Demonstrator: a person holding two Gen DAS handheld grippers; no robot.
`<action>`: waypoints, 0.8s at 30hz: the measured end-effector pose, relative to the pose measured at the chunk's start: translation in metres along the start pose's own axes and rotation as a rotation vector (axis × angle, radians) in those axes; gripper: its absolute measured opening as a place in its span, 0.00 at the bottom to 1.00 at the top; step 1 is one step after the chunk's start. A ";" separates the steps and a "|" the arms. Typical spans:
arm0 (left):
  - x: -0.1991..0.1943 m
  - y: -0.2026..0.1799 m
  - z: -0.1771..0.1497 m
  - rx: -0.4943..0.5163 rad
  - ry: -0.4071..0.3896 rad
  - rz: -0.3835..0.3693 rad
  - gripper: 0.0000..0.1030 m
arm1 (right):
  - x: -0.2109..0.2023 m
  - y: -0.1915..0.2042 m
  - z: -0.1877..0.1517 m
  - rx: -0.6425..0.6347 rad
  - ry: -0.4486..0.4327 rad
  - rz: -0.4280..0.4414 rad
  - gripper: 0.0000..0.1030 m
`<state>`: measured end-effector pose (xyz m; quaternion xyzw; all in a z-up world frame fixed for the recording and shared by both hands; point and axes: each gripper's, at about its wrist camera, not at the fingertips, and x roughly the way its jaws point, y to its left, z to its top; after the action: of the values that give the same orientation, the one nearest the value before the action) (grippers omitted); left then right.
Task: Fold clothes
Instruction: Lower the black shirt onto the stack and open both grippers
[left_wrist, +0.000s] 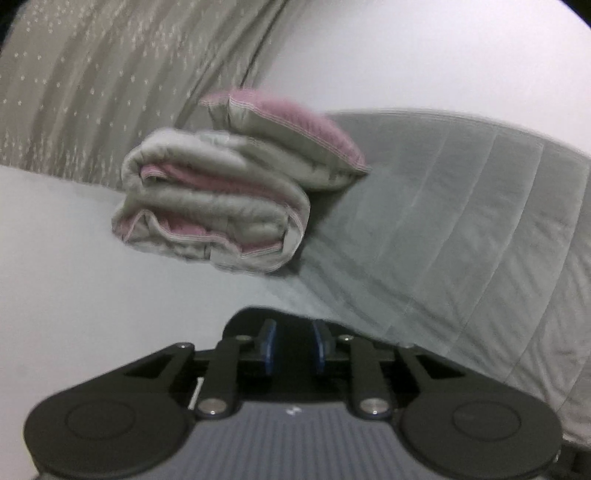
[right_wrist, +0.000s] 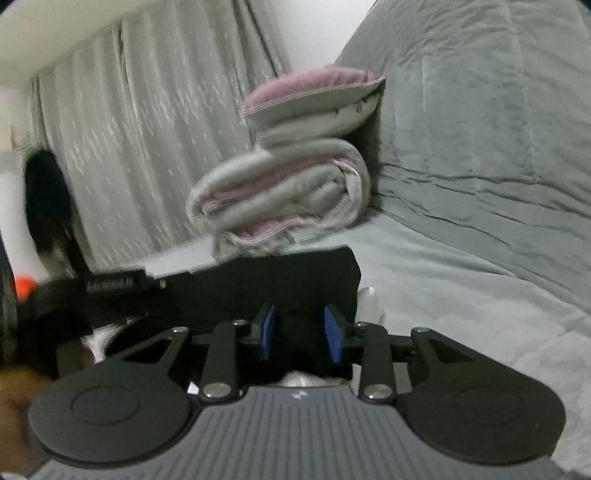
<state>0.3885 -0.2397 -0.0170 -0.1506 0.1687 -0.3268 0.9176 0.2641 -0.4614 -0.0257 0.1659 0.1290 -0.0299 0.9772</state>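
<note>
Grey-pink folded bundle (right_wrist: 284, 173) is parked against the sofa's back cushion (right_wrist: 480, 110) for support; both tools, left tool (left_wrist: 293, 345) and right tool (right_wrist: 300, 334), part-open, gripping nothing visible.

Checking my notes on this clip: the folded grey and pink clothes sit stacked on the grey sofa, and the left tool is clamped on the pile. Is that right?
Not quite. The left tool holds nothing; its jaws are apart, short of the folded clothes, as the left wrist view shows. The clothes are indeed stacked on the grey sofa.
</note>
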 end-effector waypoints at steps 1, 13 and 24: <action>-0.005 0.001 -0.001 -0.006 -0.014 -0.008 0.21 | -0.004 0.000 0.002 0.013 -0.014 0.014 0.34; -0.048 -0.001 -0.030 0.006 0.004 0.038 0.30 | -0.005 0.007 0.005 -0.035 0.030 0.004 0.35; -0.095 0.005 -0.036 -0.010 0.153 0.186 0.55 | -0.022 0.024 0.015 -0.047 -0.015 -0.079 0.42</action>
<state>0.3068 -0.1802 -0.0306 -0.1136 0.2530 -0.2500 0.9277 0.2491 -0.4430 0.0015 0.1373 0.1286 -0.0665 0.9799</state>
